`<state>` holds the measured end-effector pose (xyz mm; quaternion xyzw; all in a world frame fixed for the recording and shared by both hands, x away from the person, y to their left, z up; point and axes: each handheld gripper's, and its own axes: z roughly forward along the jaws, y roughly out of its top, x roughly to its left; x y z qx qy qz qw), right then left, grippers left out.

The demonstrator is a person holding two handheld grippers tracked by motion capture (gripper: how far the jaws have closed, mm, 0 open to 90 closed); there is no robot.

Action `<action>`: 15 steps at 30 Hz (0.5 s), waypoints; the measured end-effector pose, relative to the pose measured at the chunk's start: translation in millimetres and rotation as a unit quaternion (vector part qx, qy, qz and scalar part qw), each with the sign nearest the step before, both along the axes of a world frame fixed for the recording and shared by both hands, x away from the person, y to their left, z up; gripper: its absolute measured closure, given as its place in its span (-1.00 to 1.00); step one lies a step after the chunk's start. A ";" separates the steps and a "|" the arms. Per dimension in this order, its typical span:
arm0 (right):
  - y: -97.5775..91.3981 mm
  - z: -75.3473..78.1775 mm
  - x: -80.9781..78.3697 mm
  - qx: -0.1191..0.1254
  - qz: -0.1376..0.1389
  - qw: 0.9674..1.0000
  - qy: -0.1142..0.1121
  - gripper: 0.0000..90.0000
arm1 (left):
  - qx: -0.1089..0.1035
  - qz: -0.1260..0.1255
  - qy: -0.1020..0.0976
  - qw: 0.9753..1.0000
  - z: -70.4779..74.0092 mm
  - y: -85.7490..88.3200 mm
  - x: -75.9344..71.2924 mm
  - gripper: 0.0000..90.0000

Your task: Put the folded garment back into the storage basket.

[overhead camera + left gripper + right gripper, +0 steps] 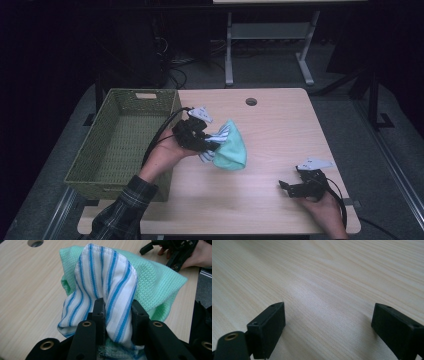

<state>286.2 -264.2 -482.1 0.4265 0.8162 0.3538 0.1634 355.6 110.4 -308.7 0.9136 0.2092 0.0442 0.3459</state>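
My left gripper (pixel 209 145) is shut on a bunch of two cloths and holds it just above the table's middle. In the left gripper view (pixel 117 312) the jaws pinch the white cloth with blue stripes (pixel 105 282), and the mint-green waffle cloth (pixel 155 280) hangs behind it. From above, the green cloth (pixel 231 149) bulges to the gripper's right, with the striped cloth (pixel 218 135) beside it. My right gripper (pixel 286 187) rests near the table's front right, its jaws wide apart over bare wood (pixel 328 322).
A green woven basket (pixel 120 145) stands at the table's left edge, right beside my left hand. The wooden table (pixel 280 125) has a round cable hole (pixel 251 101) at the back. Beyond it stand a desk's legs on a dark floor.
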 end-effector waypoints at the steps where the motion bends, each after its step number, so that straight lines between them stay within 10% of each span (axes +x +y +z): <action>1: -0.1 0.0 0.0 0.000 0.000 1.000 0.000 -0.75 | 0.003 0.002 -0.002 1.000 3.5 4.1 0.7 0.56; 15: 0.8 -0.3 1.3 -0.002 -0.002 1.000 0.002 -0.81 | -0.003 0.040 -0.016 0.999 21.4 38.1 4.6 0.56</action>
